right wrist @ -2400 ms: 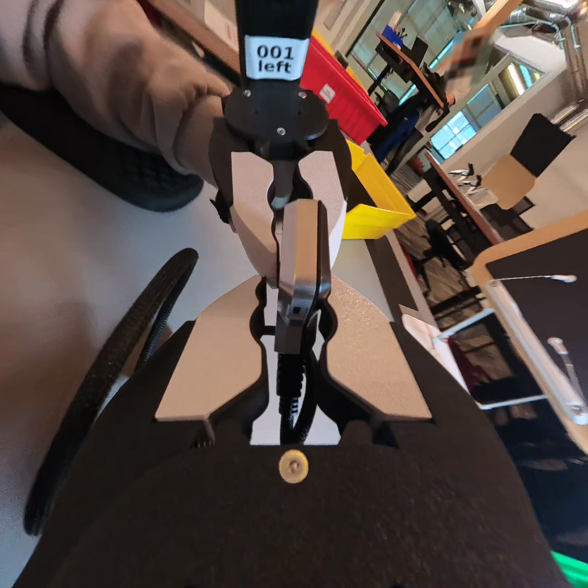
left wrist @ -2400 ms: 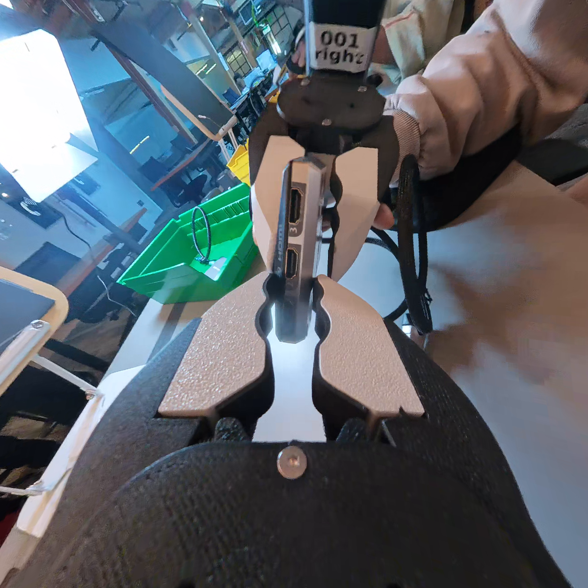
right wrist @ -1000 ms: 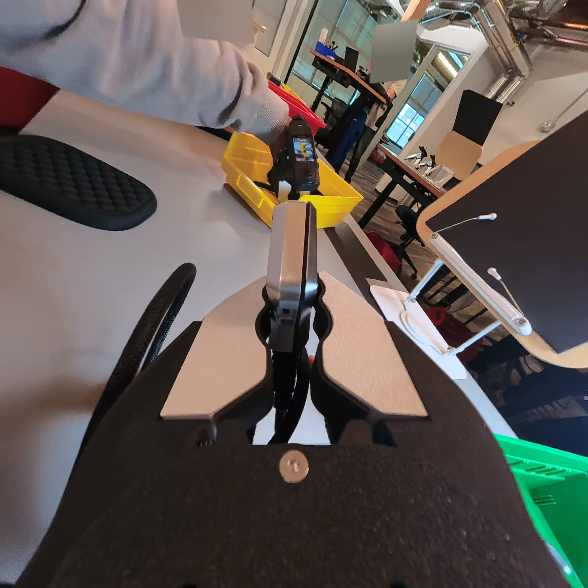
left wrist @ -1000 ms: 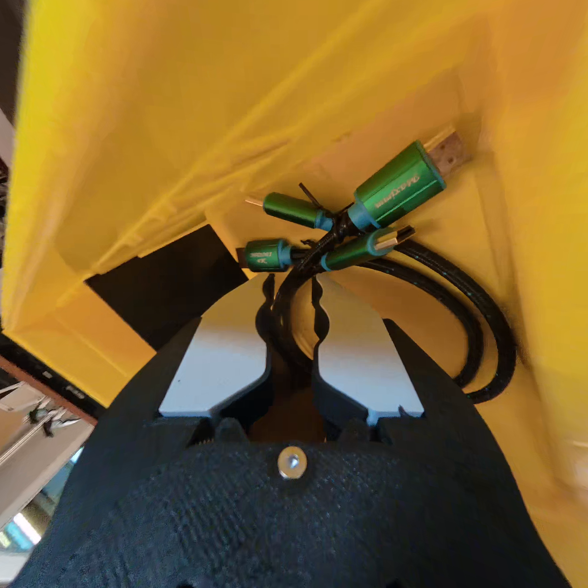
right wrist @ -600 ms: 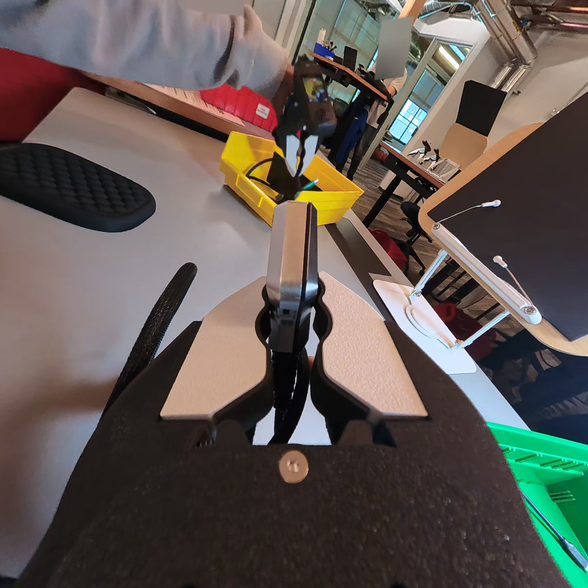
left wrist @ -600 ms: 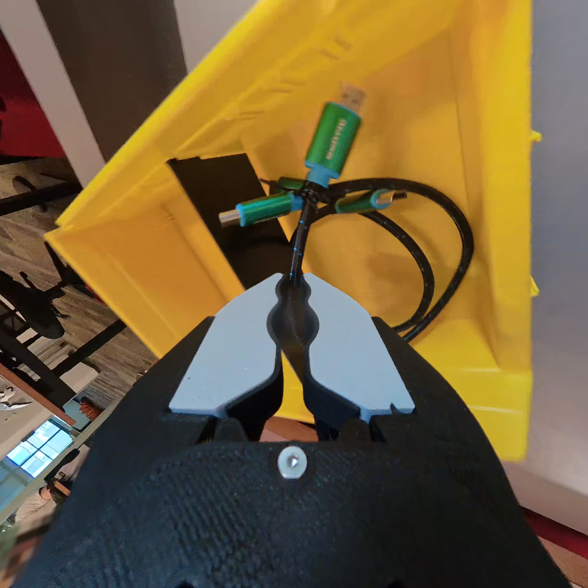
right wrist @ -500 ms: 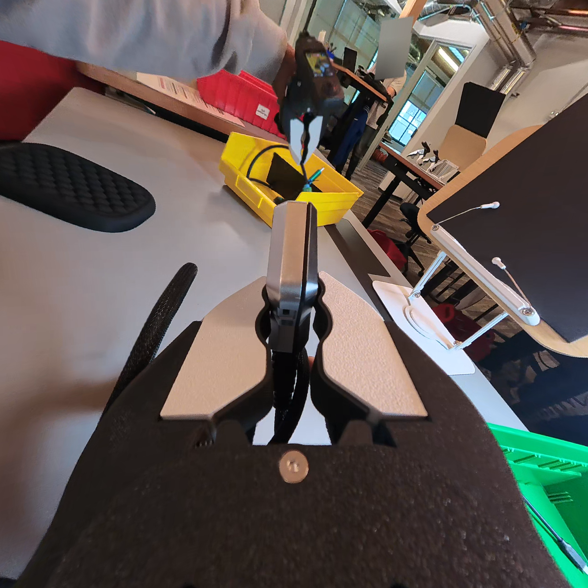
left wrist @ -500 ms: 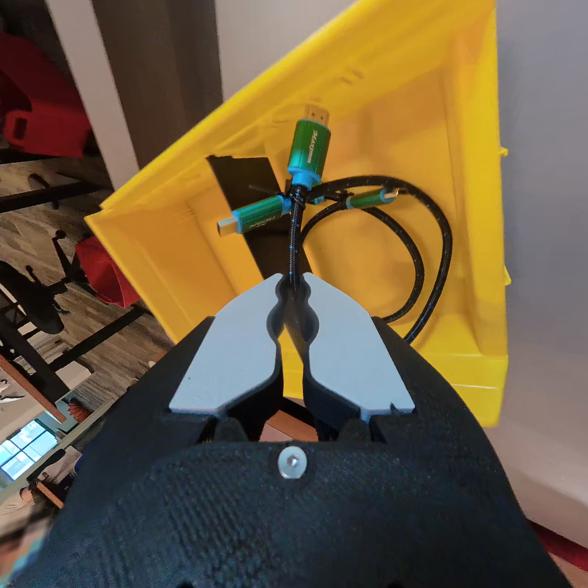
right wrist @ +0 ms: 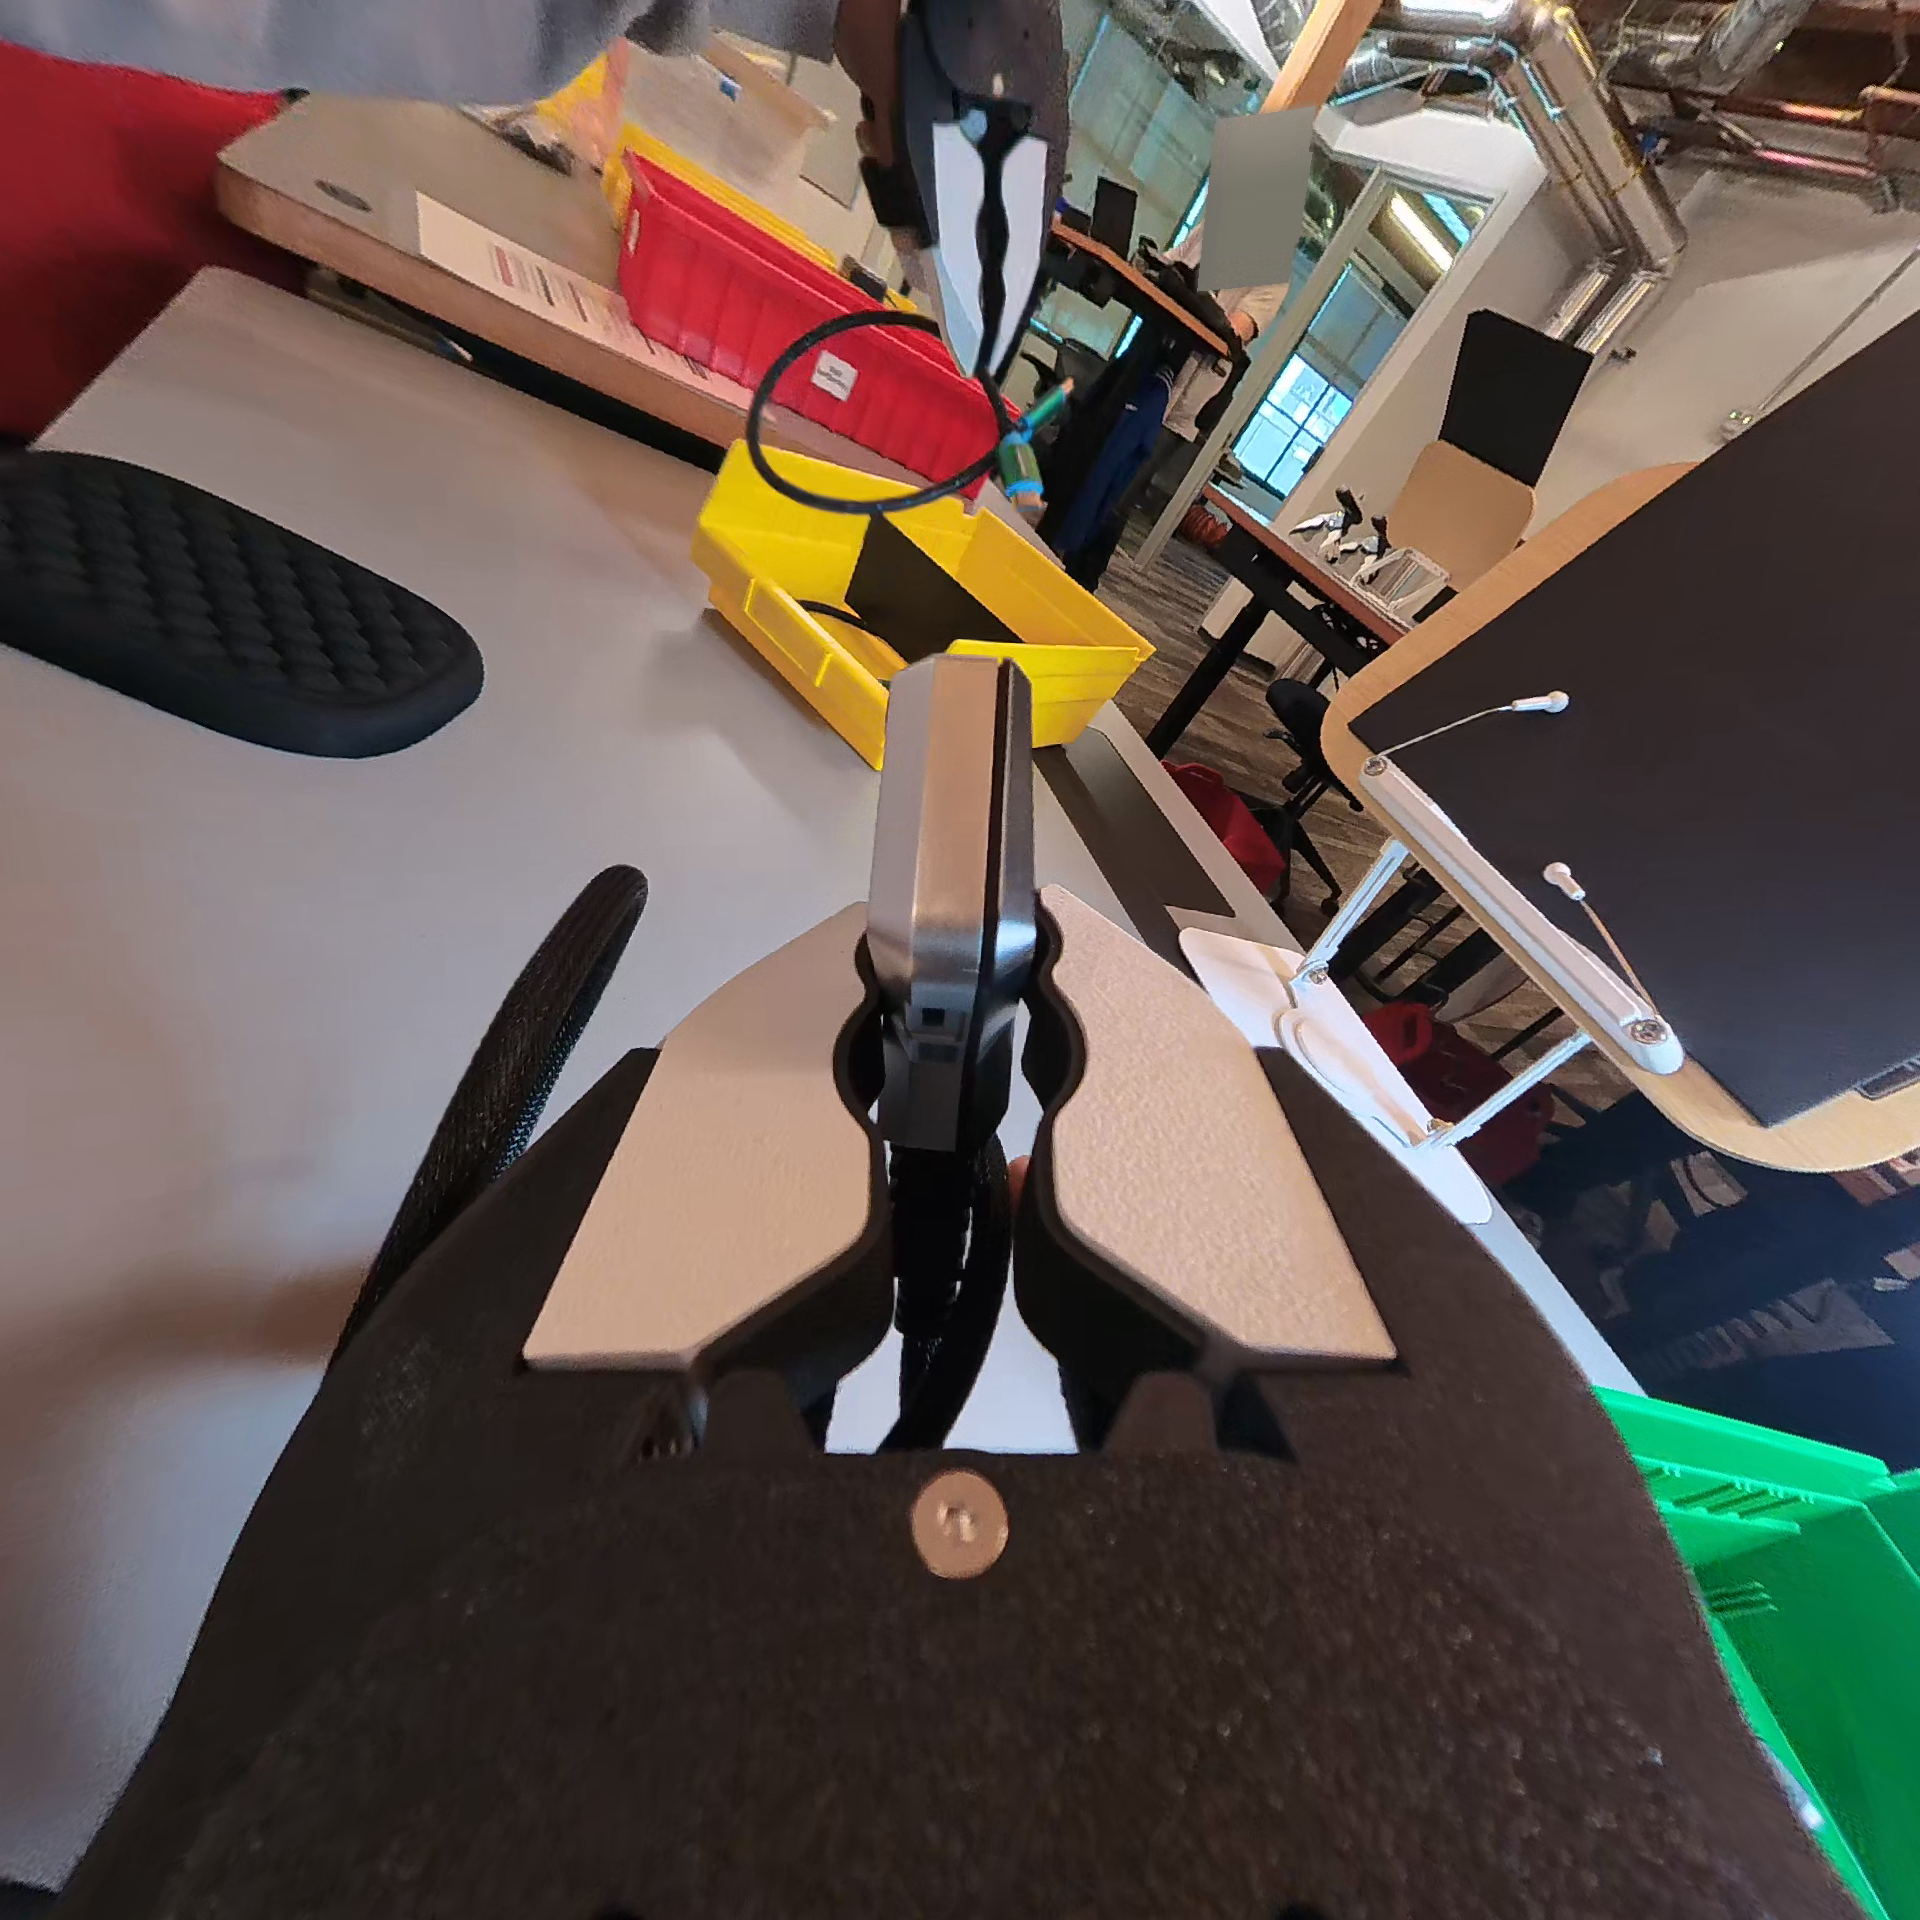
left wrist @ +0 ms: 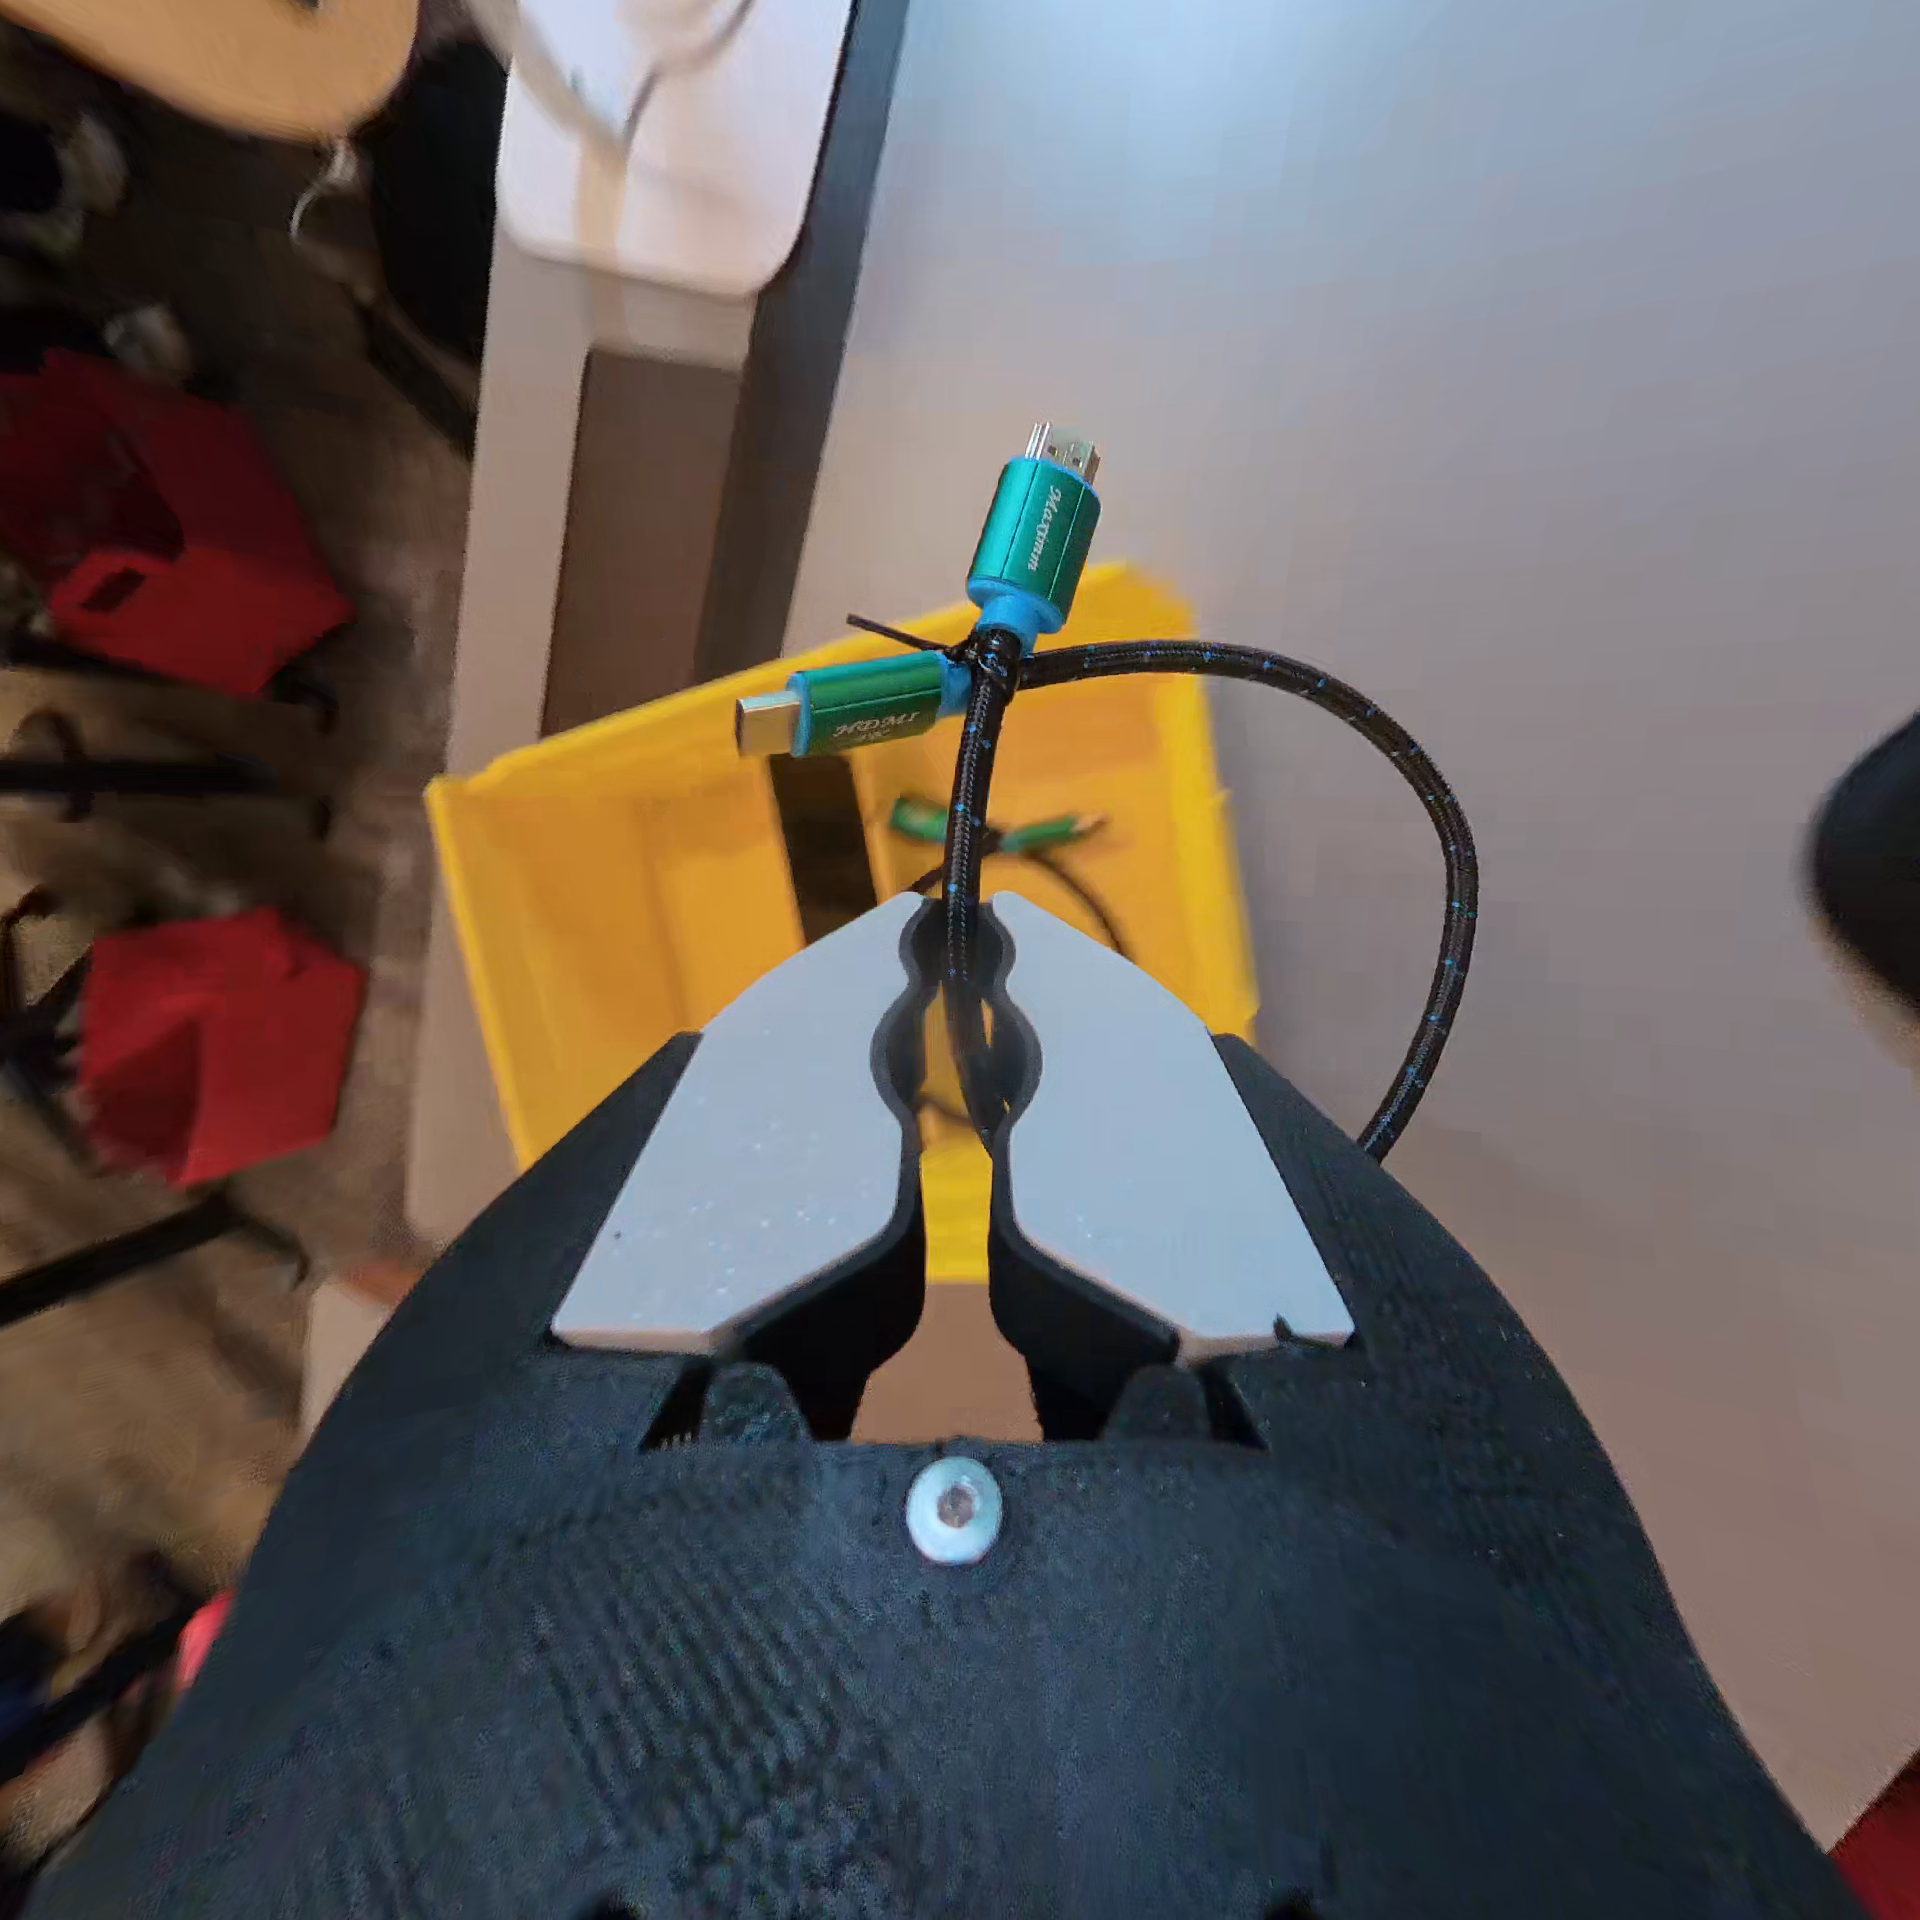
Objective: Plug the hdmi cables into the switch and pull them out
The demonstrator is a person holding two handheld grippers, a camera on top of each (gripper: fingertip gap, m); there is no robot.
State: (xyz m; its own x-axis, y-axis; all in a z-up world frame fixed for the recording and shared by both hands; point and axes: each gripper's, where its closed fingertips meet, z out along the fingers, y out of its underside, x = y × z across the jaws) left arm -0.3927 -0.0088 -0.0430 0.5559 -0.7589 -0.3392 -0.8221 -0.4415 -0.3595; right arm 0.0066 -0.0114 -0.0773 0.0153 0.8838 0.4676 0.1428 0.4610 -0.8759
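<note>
Two grippers (left wrist: 956, 914) (right wrist: 951, 935), one switch (right wrist: 951, 821), one yellow bin (left wrist: 644, 883), one green bin (right wrist: 1787, 1579)

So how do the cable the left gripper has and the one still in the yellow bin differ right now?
The braided cable is clamped in the left gripper, lifted clear above the yellow bin; the second cable lies loose on the bin floor. The held one's plugs show sharply; the other's are blurred. Both have green plugs.

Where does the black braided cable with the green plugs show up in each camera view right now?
Left wrist view: the cable runs up from the left gripper, its plugs just above.
Right wrist view: the cable hangs as a small loop near top centre, under the left gripper.
Shared landmark: the yellow bin.
</note>
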